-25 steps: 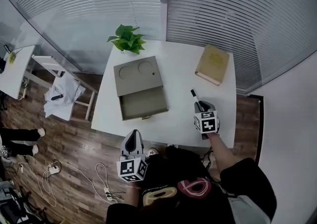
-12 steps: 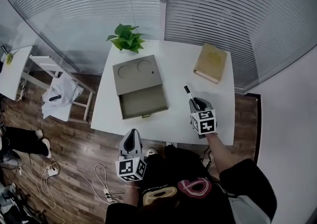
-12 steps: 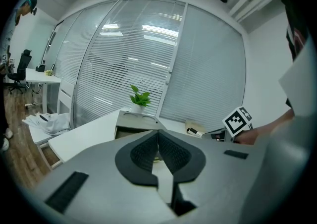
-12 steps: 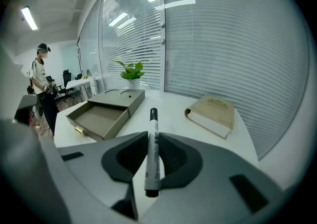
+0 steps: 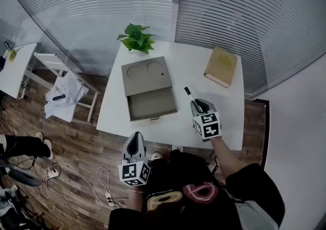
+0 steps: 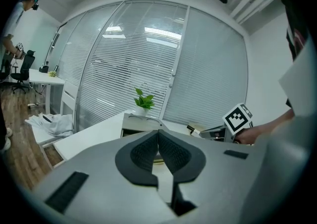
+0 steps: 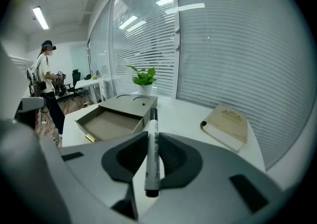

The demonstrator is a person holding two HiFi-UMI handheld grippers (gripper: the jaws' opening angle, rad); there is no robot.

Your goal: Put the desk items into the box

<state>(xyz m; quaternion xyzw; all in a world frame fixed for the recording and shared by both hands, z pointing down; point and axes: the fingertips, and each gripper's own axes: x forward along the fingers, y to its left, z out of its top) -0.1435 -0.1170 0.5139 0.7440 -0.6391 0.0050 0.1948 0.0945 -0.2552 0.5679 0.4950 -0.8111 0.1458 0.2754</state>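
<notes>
Marker [image 7: 151,144] in right gripper [image 5: 195,103] (box [image 5: 145,78] open)

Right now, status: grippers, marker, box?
Right gripper shut on marker, beside the box. Left gripper shut, empty. Drawer open, empty. Book on table; nothing between marker and drawer.

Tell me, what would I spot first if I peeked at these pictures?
A white marker pen with a black cap sticks out of the right hand-held gripper, pinched between its jaws above the white table. Just left of it sits a grey-brown flat box with its drawer pulled open and empty. A leafy green potted plant stands at the table's far edge, and a tan book lies toward the far right corner.
</notes>
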